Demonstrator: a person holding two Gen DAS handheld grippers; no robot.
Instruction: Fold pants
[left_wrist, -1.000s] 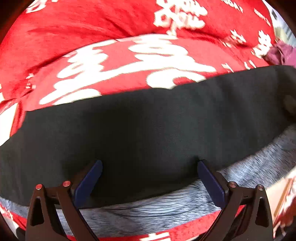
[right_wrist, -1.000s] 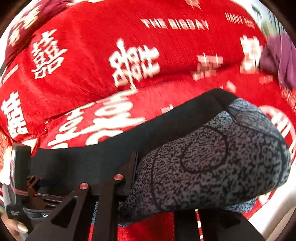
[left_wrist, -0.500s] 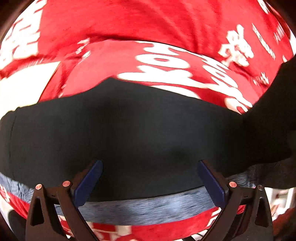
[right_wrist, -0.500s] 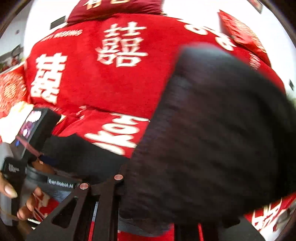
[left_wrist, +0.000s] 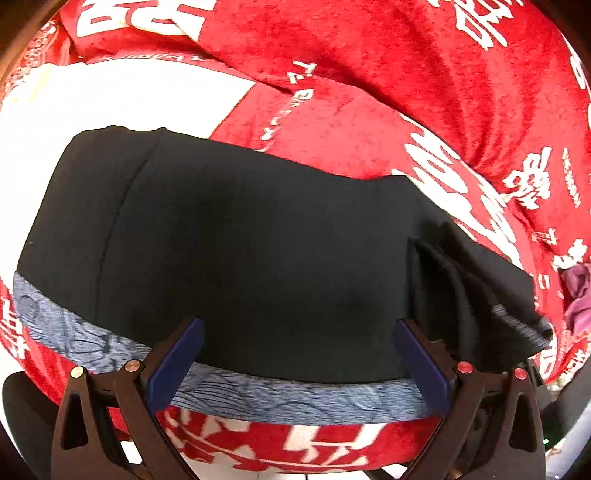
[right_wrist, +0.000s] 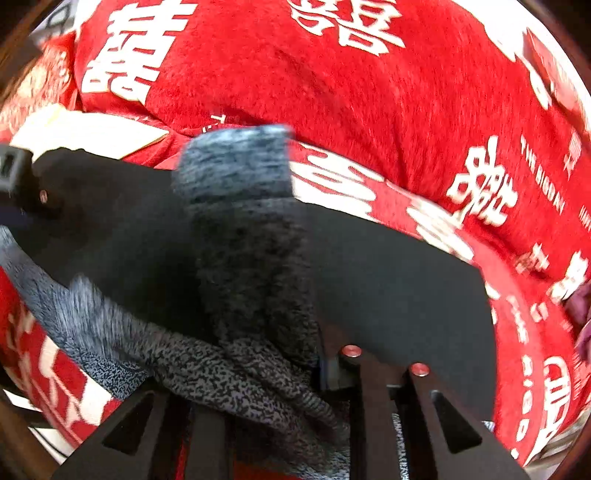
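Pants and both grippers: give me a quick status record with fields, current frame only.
garment: black pants with grey speckled waistband
surface: red blanket with white characters
left gripper: open, fingers spread over the waistband edge, gripping nothing
right gripper: shut on a bunched fold of pants
carried fold: grey speckled fabric draped over the black layer
motion blur: on the right wrist view's fold
other item: purple cloth at right edge

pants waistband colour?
Mottled blue-grey waistband on black pants; clearest in the left wrist view.
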